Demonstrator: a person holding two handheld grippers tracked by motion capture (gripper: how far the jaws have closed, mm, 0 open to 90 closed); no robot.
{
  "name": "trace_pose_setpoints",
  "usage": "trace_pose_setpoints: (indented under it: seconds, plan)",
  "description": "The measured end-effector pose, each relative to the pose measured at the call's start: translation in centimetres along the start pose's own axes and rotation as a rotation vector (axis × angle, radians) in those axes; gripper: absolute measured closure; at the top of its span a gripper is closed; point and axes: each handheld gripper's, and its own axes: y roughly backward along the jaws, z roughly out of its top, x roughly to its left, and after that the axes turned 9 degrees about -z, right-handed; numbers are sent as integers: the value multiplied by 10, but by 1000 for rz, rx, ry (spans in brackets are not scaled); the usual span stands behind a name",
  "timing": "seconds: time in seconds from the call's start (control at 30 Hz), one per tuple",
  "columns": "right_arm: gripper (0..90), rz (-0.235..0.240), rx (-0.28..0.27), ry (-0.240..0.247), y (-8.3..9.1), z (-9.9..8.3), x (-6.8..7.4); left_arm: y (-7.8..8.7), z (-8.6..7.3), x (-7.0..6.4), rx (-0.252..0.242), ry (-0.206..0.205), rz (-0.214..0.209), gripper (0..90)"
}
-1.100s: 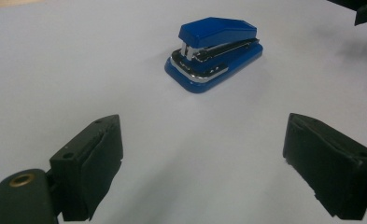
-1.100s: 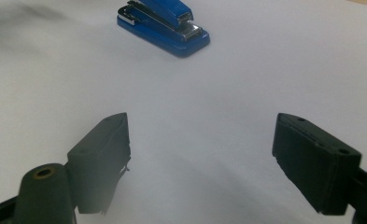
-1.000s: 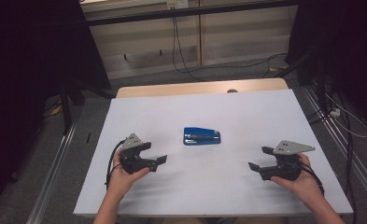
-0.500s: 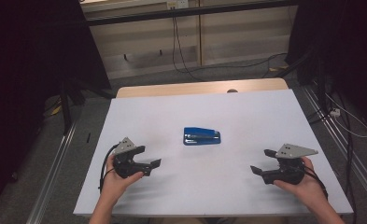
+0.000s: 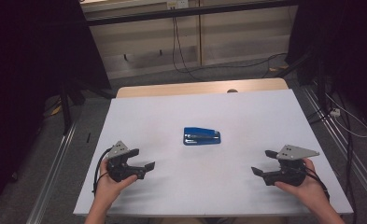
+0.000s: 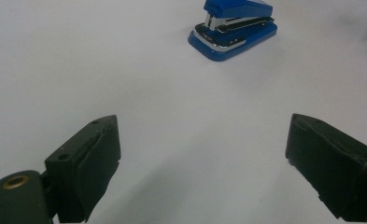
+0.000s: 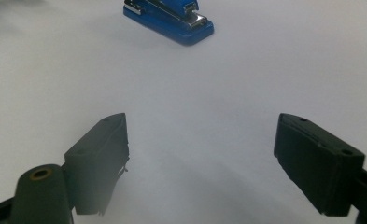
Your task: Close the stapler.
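Both tools, left tool (image 5: 144,168) and right tool (image 5: 261,168), are sitting released, retreating toward 6 o'clock from the blue stapler (image 5: 201,136); grasp pending.

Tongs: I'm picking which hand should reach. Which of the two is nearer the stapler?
The left tongs look slightly nearer the stapler. The right tongs sit farther out toward the table's right edge. Both are open, holding nothing.
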Motion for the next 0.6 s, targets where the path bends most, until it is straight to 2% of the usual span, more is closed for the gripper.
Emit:
trace_pose_setpoints:
  seconds: [0.43, 0.6]
  plan:
    - [183, 6, -2, 3, 3, -4, -1, 5, -4, 1, 8, -11, -2, 90]
    - [183, 2, -11, 1, 3, -4, -2, 6, -7, 2, 10, 1, 1, 90]
